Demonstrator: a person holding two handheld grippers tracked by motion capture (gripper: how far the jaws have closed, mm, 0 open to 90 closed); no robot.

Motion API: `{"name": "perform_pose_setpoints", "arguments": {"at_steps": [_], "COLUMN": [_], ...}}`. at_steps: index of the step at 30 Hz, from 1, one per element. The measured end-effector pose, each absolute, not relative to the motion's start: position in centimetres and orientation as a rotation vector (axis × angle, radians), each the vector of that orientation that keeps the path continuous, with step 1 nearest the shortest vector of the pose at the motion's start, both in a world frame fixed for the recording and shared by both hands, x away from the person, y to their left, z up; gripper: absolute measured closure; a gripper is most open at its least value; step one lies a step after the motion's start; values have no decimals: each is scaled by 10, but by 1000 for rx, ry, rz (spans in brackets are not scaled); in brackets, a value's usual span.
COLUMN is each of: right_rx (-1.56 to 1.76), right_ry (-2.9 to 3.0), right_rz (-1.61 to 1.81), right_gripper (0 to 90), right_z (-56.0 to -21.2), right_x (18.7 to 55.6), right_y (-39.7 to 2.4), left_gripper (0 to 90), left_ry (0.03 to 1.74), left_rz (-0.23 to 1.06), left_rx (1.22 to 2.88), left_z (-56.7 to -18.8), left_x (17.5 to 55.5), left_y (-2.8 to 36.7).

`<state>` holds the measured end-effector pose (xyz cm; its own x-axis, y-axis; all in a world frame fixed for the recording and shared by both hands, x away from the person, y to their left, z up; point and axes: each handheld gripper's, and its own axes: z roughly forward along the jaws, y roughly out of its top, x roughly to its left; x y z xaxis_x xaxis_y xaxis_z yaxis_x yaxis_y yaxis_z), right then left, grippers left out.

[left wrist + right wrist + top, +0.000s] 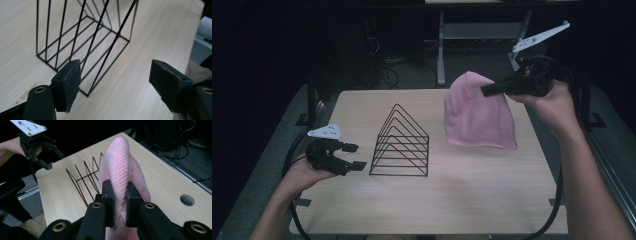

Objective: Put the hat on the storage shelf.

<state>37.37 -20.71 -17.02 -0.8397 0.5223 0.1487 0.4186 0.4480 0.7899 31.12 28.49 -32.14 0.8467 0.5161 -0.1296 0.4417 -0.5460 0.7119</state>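
A pink knitted beanie hangs in the air over the far right of the wooden table, its lower edge near the tabletop. My right gripper is shut on its top edge; in the right gripper view the knit is pinched between the two black pads. A black wire rack with triangular dividers stands left of the table's centre. My left gripper hovers open just left of the rack, jaws pointing at it. In the left gripper view the rack lies beyond the spread pads, with nothing between them.
A round cable hole sits in the tabletop near the beanie. Beyond the far edge stand a metal desk frame and cables on the floor. Black rails run along the table's right side.
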Motion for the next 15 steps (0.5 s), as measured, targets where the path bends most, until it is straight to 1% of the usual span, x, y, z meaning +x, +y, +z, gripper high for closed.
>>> {"name": "perform_pose_setpoints", "arguments": {"at_steps": [4, 15], "right_rx": [784, 673], "right_ry": [2589, 2629], "right_rz": [1360, 1376], "right_gripper": [806, 807], "right_z": [-159, -141], "right_x": [375, 380], "right_y": [-192, -157], "left_gripper": [255, 255], "left_ry": [685, 658], "left_rz": [115, 104], "left_rx": [2228, 2234], "left_z": [-315, -301], "left_x": [315, 325], "left_y": [283, 277]}}
